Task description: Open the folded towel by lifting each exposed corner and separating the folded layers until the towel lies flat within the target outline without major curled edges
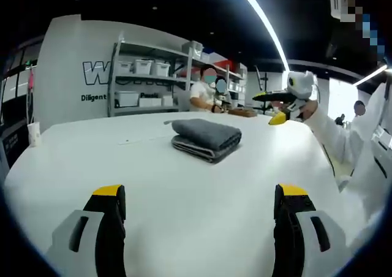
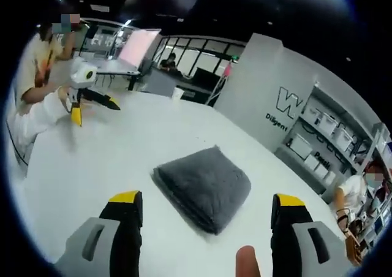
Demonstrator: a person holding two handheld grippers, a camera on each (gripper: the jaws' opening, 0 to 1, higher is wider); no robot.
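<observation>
Resting folded on the white table [image 1: 184, 179], the grey towel [image 1: 206, 140] is seen beyond the left gripper [image 1: 199, 212], well apart from its tips and a bit right of centre btwn them. Left gripper's jaws are spread wide, released, w/ nothing held; yellow-tipped black fingers [image 1: 110, 194] are raised over bare tabletop. Towel is stacked in several layers, top layer bulging, a lower edge sticking out at its near side.

In the right gripper view the towel [image 2: 203, 186] is shown from above as a rough square, one corner pointing away, lying just ahead of the right gripper [image 2: 208, 203] and btwn its two jaws, not touched. Those jaws are also spread apart, empty. A fingertip [image 2: 246, 261] is seen at the bottom edge btwn them.

Each gripper is caught by the other's camera: right gripper [image 1: 277, 108] is held up in a hand w/ a white sleeve [image 1: 334, 136] at the right of the left gripper view; left gripper [image 2: 92, 102] is seen at upper left of the right gripper view, over the table [image 2: 104, 160].

Background: metal shelving [image 1: 147, 75] w/ white bins, a wall w/ dark lettering [image 1: 98, 75], a seated person [image 1: 202, 93] at the far side, a paper cup [image 2: 177, 94] nr the far table edge.
</observation>
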